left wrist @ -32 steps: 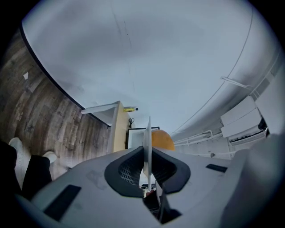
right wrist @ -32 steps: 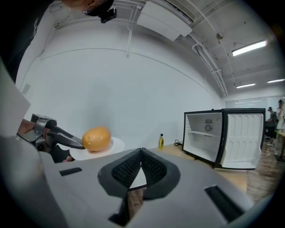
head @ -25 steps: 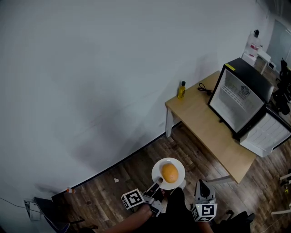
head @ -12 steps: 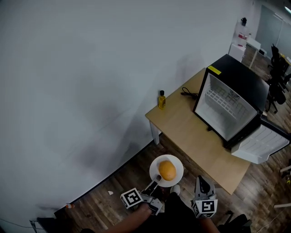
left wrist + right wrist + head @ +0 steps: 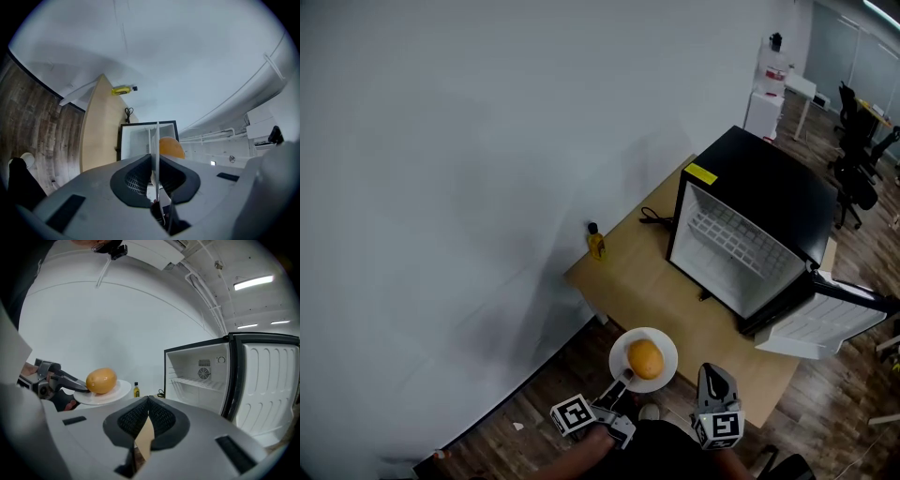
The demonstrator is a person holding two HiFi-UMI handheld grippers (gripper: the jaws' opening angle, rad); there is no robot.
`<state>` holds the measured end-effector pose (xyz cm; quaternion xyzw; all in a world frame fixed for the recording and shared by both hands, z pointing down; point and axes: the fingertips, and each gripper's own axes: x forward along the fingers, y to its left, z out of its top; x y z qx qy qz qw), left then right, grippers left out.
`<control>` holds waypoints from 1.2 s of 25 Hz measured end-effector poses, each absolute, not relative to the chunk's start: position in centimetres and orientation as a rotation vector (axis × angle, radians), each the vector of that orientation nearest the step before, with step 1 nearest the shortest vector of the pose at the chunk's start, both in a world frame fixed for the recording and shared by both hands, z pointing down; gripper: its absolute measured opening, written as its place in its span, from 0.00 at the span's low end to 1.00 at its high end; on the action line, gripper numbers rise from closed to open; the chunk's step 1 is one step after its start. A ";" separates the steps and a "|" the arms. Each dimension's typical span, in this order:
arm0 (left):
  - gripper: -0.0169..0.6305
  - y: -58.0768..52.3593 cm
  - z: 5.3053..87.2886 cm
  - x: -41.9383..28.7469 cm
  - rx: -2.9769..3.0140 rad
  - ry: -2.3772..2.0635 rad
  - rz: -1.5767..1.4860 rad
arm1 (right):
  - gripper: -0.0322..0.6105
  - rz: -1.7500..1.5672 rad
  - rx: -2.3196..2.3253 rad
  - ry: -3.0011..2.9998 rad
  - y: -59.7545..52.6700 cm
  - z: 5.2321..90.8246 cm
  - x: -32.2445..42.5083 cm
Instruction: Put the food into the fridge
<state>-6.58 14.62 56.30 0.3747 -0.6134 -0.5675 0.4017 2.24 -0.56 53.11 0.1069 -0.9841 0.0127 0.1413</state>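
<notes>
Plain white wall (image 5: 469, 187), dark wood-plank floor (image 5: 534, 408). 1 light-wood table (image 5: 628, 281) against the wall (white legs). Black office chairs (image 5: 853, 178) far right. Ceiling strip light (image 5: 253, 283) on.

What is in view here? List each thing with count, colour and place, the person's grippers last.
fridge: one, black, white inside, door open, on the table
table: one, light wood, against the white wall
bottle: one, yellow, on the table near the wall
cable: one, black, on the table beside the fridge
plate: one, white, held by its rim, off the table
food: one round piece, orange, on the plate
floor: dark wood planks, under the table
office chairs: count unclear, black, far right
left gripper: one, grey, shut on the plate
right gripper: one, grey, shut, empty, right of the plate
</notes>
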 end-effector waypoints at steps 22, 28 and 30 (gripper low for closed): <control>0.08 1.9 57.6 -9.9 1.093 -1.389 -1.226 | 0.14 0.153 0.570 -2.803 -10.5 54.1 0.5; 0.08 -2.1 58.8 -13.3 1.209 -1.325 -1.111 | 0.14 0.232 0.714 -2.768 -12.3 54.6 -1.3; 0.08 -3.7 59.2 -14.2 1.234 -1.309 -1.074 | 0.14 0.239 0.763 -2.750 -13.0 55.0 -1.9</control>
